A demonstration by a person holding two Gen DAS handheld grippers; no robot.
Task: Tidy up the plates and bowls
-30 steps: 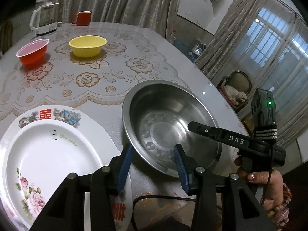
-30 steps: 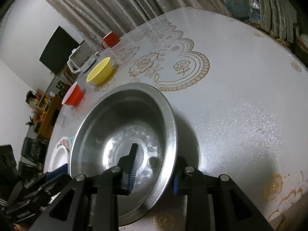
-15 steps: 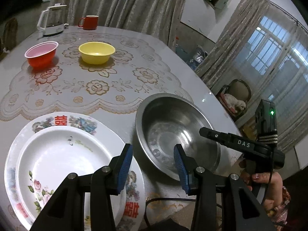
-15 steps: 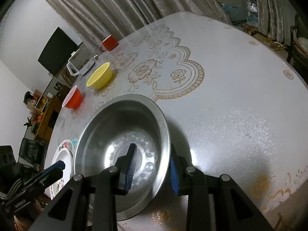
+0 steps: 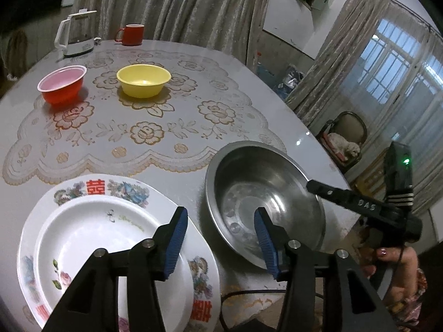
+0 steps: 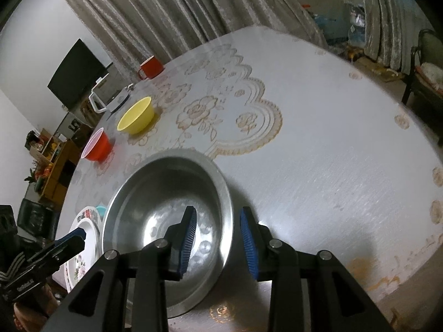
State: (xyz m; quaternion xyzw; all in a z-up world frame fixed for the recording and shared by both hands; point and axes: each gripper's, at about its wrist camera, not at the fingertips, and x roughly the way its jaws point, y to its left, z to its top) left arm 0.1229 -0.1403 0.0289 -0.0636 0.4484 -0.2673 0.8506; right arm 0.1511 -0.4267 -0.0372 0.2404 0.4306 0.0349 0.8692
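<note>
The steel bowl sits on the desk beside the stacked plates. The right claw straddles its rim, pads apart and gripping nothing; the left claw is opening, empty. To lift cleanly, the right should pinch the rim squarely before raising.

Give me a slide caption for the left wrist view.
Left tongs opening above stacked plates and steel bowl.

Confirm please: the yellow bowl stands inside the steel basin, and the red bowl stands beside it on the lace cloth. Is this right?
Not quite. The yellow bowl stands on the lace cloth, far from the steel basin, which is empty. The red bowl is beside it. The left wrist view shows this.
</note>
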